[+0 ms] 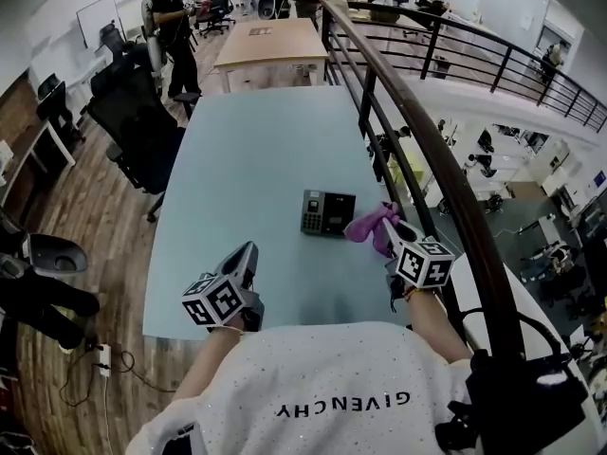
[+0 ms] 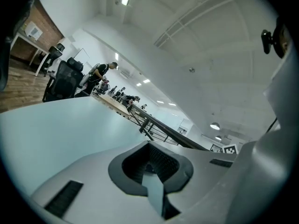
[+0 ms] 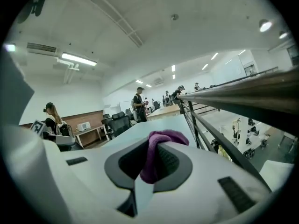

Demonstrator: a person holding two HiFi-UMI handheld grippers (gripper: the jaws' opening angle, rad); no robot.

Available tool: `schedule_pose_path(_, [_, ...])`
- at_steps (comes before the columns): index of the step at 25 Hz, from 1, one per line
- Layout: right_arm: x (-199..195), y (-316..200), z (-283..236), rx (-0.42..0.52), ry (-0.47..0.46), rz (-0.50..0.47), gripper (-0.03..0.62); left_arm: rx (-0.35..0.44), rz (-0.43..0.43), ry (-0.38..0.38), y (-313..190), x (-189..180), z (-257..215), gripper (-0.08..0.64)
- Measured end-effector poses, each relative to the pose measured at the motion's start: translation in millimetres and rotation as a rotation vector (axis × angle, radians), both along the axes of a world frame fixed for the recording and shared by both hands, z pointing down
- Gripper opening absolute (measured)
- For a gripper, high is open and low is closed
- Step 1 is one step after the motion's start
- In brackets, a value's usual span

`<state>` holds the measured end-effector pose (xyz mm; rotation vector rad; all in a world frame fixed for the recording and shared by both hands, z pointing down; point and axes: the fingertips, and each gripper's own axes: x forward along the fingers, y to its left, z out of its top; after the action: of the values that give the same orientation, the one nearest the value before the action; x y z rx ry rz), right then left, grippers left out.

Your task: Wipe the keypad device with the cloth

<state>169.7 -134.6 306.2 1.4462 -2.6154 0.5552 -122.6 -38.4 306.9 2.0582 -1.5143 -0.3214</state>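
R tool (image 1: 396, 229) is clenching the purple cloth (image 1: 368, 224), keypad device (image 1: 327, 212) just left of it. L tool (image 1: 248, 254) is sitting clenched, empty. Risk: unbraced device prob. skidding on tabletop (image 1: 256, 150) w/ wiping.

Head view steeply down over table (image 1: 256, 159); both gripper views low, near tabletop, facing far office; railing (image 1: 446, 183) shared.

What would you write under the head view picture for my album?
Right gripper holds a purple cloth beside the keypad device on a pale table, left gripper nearby.
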Motion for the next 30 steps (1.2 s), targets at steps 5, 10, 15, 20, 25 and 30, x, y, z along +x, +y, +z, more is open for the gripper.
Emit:
schedule_pose_path(5, [-5.5,40.3,-10.1,-0.052,-0.058,-0.057,0.026,-0.012,0.049,-0.059,16.0,35.2,-5.1,0.005])
schedule_pose_path(10, [-5.0,74.3,-1.8,-0.086,-0.014,-0.108,0.026,-0.019,0.052,-0.065,35.8,56.5,-6.2,0.005])
schedule_pose_path(15, [9.7,101.0,4.1,-0.095,-0.012,-0.111,0.025,-0.030,0.058,-0.061,68.2,79.5,-0.2,0.005])
schedule_pose_path(20, [22.0,124.6,10.8,-0.106,-0.006,-0.136,0.025,-0.048,0.026,-0.058,99.8,90.5,8.8,0.005])
schedule_pose_path(25, [32.9,142.3,13.3,-0.110,0.016,-0.157,0.025,-0.065,0.003,-0.056,125.9,99.7,14.8,0.005])
schedule_pose_path(30, [41.2,155.6,19.4,-0.118,0.022,-0.164,0.025,-0.071,-0.012,-0.058,142.2,104.9,17.9,0.005])
